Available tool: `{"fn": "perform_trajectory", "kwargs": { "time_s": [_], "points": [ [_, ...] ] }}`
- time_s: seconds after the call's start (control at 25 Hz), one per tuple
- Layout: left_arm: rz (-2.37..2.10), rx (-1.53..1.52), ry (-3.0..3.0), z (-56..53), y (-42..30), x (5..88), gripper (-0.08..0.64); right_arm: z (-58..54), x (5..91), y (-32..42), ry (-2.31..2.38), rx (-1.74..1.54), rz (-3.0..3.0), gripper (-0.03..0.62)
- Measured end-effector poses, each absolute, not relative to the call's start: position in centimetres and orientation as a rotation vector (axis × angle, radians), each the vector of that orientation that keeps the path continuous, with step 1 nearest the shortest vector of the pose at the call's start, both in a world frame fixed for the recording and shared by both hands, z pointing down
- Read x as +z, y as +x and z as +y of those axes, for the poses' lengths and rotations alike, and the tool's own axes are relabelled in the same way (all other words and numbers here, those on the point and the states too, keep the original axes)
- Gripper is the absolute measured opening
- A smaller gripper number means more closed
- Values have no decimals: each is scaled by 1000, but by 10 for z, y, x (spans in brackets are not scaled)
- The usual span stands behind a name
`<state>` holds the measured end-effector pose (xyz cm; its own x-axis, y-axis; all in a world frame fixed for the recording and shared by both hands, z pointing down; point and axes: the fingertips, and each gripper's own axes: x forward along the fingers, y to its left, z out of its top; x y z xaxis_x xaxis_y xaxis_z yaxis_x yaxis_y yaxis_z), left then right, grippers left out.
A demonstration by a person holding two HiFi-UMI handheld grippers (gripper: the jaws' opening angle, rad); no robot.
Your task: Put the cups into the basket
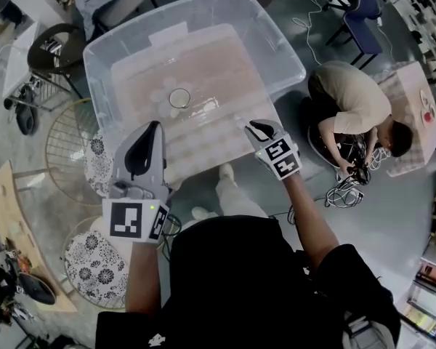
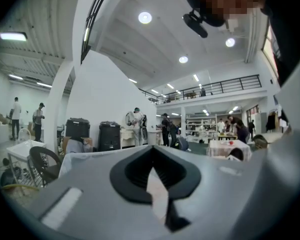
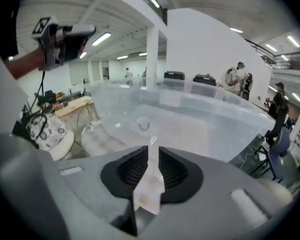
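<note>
Inside the bin (image 1: pixel 272 46), the cup (image 1: pixel 179 98) is judged light, slick, best rim-pinched; left gripper (image 1: pixel 156 126) closed, right gripper (image 1: pixel 257 129) parted, both empty.

Grey glossy floor (image 1: pixel 392 224), carrying a large clear plastic storage bin (image 1: pixel 276 35) at centre; to its left, two round floral-patterned stools (image 1: pixel 94 264); to its right, tangled black cables (image 1: pixel 341 191).

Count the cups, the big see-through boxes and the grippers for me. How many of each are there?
Clear cup: 1
Clear plastic bin: 1
Grippers: 2, the left gripper and the right gripper
Total: 4
</note>
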<state>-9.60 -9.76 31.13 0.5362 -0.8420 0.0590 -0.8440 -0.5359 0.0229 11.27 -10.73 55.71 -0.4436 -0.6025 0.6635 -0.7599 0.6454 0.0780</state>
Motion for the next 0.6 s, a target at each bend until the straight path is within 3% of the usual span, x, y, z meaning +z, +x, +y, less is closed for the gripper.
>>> {"fn": "perform_trajectory", "kwargs": {
  "time_s": [0.28, 0.6],
  "points": [
    [-1493, 110, 2678, -93, -97, 321, 8, -107, 651, 106, 709, 204, -1939, 115],
    [-1492, 108, 2678, -94, -96, 318, 8, -114, 704, 110, 567, 115, -1752, 121]
  ]
}}
